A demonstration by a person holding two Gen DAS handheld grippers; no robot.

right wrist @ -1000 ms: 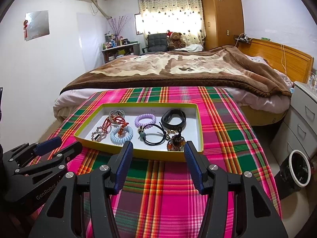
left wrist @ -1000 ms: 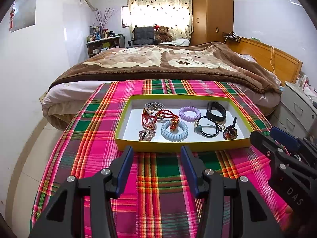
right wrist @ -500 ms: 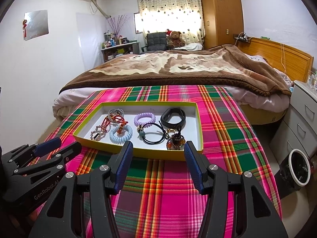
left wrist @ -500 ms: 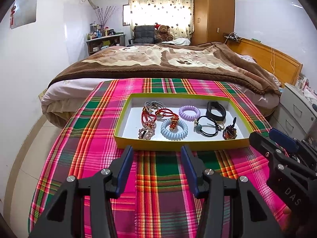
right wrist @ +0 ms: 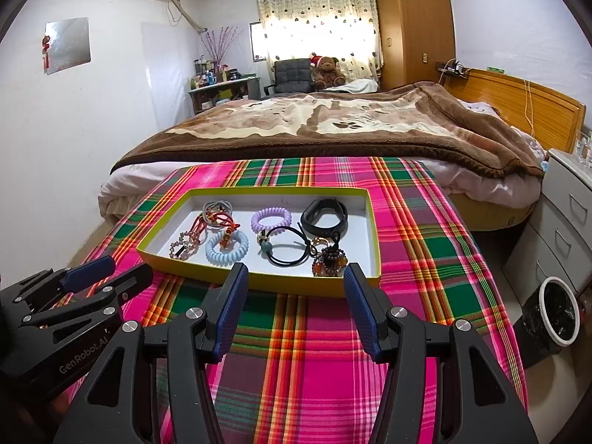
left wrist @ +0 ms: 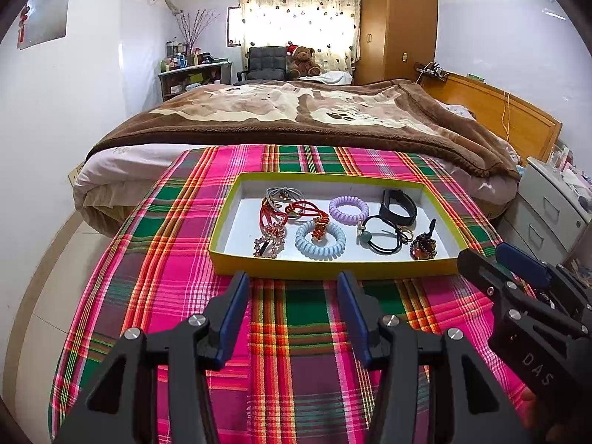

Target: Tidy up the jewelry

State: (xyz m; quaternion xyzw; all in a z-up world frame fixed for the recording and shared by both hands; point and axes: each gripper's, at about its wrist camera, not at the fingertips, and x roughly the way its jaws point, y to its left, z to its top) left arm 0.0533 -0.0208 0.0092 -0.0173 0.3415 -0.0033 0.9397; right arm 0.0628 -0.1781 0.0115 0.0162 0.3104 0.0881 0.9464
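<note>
A yellow-rimmed shallow box (left wrist: 325, 268) (right wrist: 255, 283) sits on the plaid cloth and holds jewelry: a blue coil bracelet (left wrist: 320, 240) (right wrist: 226, 247), a purple coil bracelet (left wrist: 349, 208) (right wrist: 271, 219), a black band (left wrist: 398, 207) (right wrist: 325, 217), a black hair tie with a green bead (left wrist: 381, 236) (right wrist: 286, 248), red cord bracelets (left wrist: 292, 212) (right wrist: 218, 222), a dark beaded piece (left wrist: 423, 246) (right wrist: 329, 262). My left gripper (left wrist: 292, 296) is open and empty, just short of the box's near edge. My right gripper (right wrist: 294, 288) is open and empty at the box's near right corner.
The plaid-covered table (left wrist: 177, 259) stands at the foot of a bed with a brown blanket (left wrist: 296, 111). White drawers (right wrist: 566, 222) and a bin with a black liner (right wrist: 555, 314) stand at the right. Each gripper shows at the edge of the other's view.
Both grippers have drawn slightly closer to the box and stay open. The jewelry has not moved.
</note>
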